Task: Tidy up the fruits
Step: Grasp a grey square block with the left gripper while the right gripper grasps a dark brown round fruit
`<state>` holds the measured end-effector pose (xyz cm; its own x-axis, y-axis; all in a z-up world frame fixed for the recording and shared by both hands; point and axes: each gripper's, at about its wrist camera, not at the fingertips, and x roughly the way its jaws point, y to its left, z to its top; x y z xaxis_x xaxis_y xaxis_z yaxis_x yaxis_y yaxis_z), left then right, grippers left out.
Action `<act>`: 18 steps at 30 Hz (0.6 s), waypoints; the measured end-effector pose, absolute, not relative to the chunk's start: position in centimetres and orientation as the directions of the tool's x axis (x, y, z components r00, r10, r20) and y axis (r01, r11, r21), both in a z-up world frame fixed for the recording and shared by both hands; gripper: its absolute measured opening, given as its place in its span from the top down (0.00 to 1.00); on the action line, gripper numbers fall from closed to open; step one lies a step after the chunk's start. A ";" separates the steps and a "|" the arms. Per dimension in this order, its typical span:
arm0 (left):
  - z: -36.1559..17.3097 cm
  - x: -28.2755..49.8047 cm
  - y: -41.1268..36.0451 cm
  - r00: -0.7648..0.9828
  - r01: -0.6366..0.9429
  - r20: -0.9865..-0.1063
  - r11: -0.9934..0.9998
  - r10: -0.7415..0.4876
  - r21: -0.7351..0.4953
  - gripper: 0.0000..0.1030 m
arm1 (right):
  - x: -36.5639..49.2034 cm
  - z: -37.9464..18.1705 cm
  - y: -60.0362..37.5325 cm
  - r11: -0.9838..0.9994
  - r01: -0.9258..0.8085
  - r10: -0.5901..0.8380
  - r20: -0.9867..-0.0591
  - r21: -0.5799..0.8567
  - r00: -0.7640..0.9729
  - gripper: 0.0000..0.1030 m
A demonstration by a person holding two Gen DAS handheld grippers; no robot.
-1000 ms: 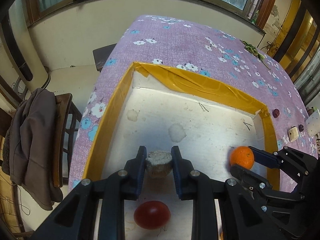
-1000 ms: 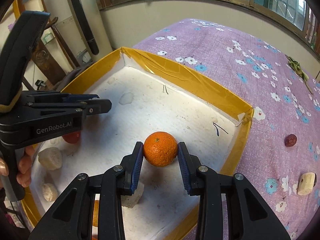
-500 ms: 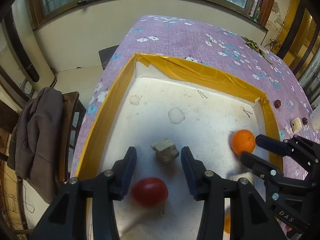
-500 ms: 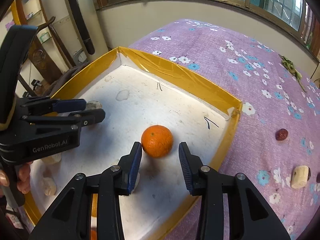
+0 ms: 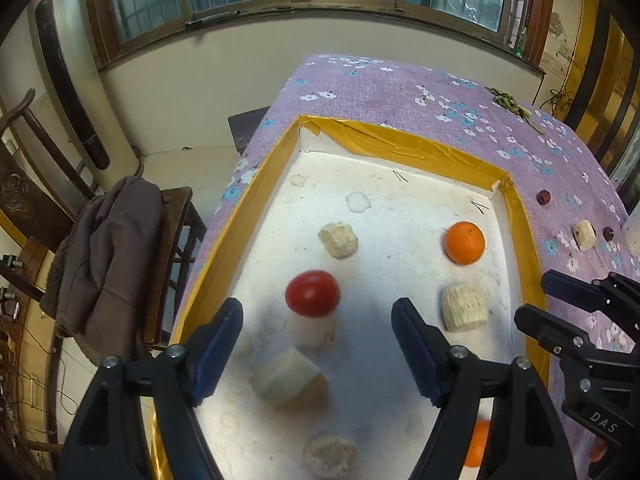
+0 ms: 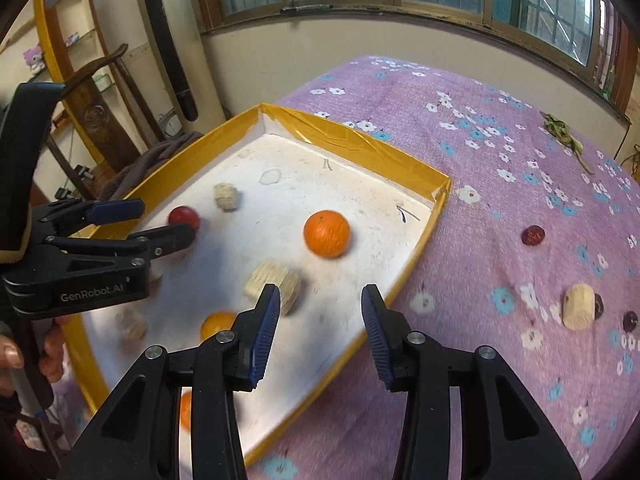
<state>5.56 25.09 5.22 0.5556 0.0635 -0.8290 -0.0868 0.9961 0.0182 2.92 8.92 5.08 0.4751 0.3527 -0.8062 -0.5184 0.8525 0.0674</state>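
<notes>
I hold both hand-held grippers spread and empty above the yellow-rimmed tray (image 6: 424, 236). My left hand-held gripper (image 5: 316, 344) hangs over the tray's floor, with the red fruit (image 5: 312, 293) just ahead between its fingers. My right hand-held gripper (image 6: 320, 332) hovers over the tray's right rim. The pale cork-like piece (image 6: 578, 311) lies outside the tray on the purple flowered desk (image 6: 500, 160), well off to the right of that gripper, so my right hand is the nearer one. Its long axis runs roughly away from me; I would close across its short width. The orange (image 6: 327, 233) already sits inside the tray.
</notes>
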 end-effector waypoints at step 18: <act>7.7 2.9 15.9 0.587 0.028 -0.809 0.998 0.022 0.048 0.15 | -1.4 5.1 -2.9 0.921 -0.369 0.314 -0.801 0.127 0.509 0.58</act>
